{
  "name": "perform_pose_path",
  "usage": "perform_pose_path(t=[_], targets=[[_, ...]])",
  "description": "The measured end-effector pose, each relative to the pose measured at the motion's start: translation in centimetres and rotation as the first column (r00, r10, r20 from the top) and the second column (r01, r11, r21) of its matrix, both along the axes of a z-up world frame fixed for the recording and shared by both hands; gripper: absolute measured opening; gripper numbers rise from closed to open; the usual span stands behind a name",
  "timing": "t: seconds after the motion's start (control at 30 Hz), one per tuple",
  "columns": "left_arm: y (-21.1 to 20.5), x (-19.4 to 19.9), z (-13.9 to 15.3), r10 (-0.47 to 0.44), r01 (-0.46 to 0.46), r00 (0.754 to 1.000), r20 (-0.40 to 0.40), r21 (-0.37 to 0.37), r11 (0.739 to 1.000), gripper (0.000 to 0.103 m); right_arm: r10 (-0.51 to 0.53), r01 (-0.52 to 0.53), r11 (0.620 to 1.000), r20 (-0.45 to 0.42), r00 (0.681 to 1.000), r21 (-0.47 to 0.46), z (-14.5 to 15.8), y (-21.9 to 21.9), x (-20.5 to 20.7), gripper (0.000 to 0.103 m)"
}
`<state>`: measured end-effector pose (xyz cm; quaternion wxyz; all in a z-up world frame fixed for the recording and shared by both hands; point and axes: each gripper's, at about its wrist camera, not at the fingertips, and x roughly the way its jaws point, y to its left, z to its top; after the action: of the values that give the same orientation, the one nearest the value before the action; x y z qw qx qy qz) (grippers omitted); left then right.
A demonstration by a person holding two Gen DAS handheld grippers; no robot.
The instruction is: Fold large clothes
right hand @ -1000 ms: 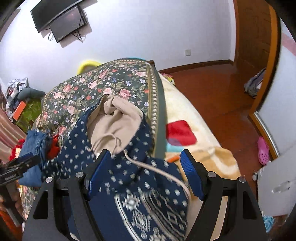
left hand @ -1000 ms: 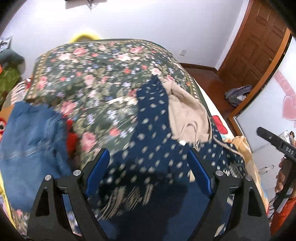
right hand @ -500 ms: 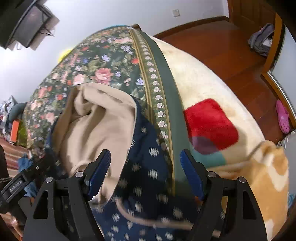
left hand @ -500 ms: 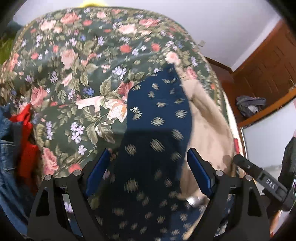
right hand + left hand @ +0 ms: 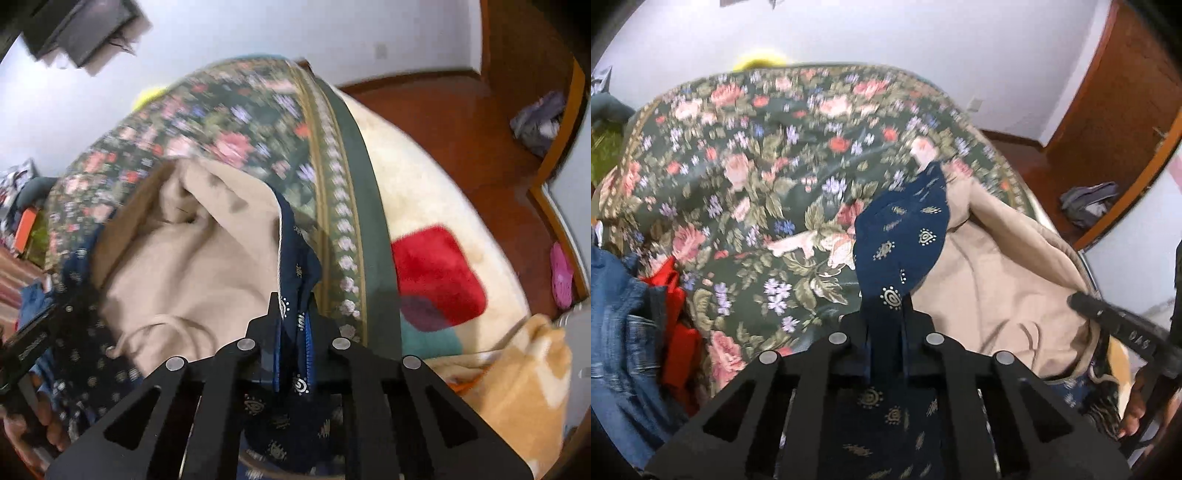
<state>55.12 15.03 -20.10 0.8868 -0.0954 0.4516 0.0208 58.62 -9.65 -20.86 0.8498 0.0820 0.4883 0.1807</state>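
As both grippers pinch the garment (image 5: 905, 236) edge on the bed (image 5: 746, 177) | left gripper (image 5: 884, 314) clamped on navy cloth | right gripper (image 5: 293, 314) likewise | likely holding both edges for one even fold

Far end of the floral bedspread (image 5: 236, 122) is smeared with motion blur – flowers barely readable there. The denim garment (image 5: 617, 354) runs off the left edge. A dark screen (image 5: 85, 33) on the wall is clipped by the top corner. The hand (image 5: 1137, 402) at the right edge – mostly cut off.
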Motion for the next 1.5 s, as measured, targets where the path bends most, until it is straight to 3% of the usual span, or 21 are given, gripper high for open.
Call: perform_pose_path(t=[0.23, 0.4, 0.57, 0.7, 0.87, 0.97, 1.13, 1.3, 1.4, 1.5], targets=[[-1.9, -6.9, 6.5, -0.114, 0.107, 0.987, 0.114, 0.063, 0.992, 0.010, 0.091, -0.098, 0.995, 0.166, 0.982, 0.034, 6.9, -0.8, -7.6, 0.009], [-3.4, -13.4, 8.9, -0.195, 0.179, 0.971, 0.138, 0.119, 0.977, 0.010, 0.132, -0.144, 0.989, 0.209, 0.969, 0.040, 8.4, -1.4, -12.5, 0.009], [-3.5, -18.7, 7.8, -0.232, 0.221, 0.967, 0.107, 0.102, 0.970, 0.010, 0.172, -0.177, 0.984, 0.200, 0.965, 0.006, 7.8, -2.4, -17.6, 0.009], [-3.2, -22.0, 4.9, -0.238, 0.232, 0.970, 0.050, 0.096, 0.968, 0.011, 0.171, -0.169, 0.985, 0.145, 0.975, -0.023, 5.0, -2.5, -18.8, 0.009], [-2.5, -24.5, 0.8, -0.215, 0.217, 0.976, -0.037, 0.053, 0.975, 0.012, 0.145, -0.144, 0.989, 0.032, 0.989, -0.035, 0.9, -3.8, -20.4, 0.009], [-2.4, -25.4, -1.8, -0.195, 0.202, 0.976, -0.099, 0.073, 0.977, 0.020, 0.135, -0.137, 0.988, -0.031, 0.990, -0.073, -1.5, -4.2, -21.2, 0.010], [-1.9, -26.3, -4.7, -0.181, 0.196, 0.966, -0.183, 0.070, 0.978, 0.023, 0.113, -0.118, 0.987, -0.055, 0.992, -0.106, -2.0, -4.5, -21.8, 0.019], [-2.1, -27.4, -3.5, -0.192, 0.213, 0.962, -0.195, 0.094, 0.972, 0.035, 0.112, -0.115, 0.985, -0.034, 0.993, -0.132, -0.2, -4.9, -22.5, 0.031], [-2.3, -27.9, -1.8, -0.208, 0.226, 0.967, -0.147, 0.116, 0.967, 0.046, 0.113, -0.112, 0.986, 0.008, 0.994, -0.121, 1.3, -5.0, -22.7, 0.034], [-2.7, -27.9, 0.6, -0.214, 0.222, 0.974, -0.072, 0.144, 0.964, 0.055, 0.111, -0.104, 0.988, 0.062, 0.992, -0.110, 2.5, -4.8, -22.7, 0.049]])
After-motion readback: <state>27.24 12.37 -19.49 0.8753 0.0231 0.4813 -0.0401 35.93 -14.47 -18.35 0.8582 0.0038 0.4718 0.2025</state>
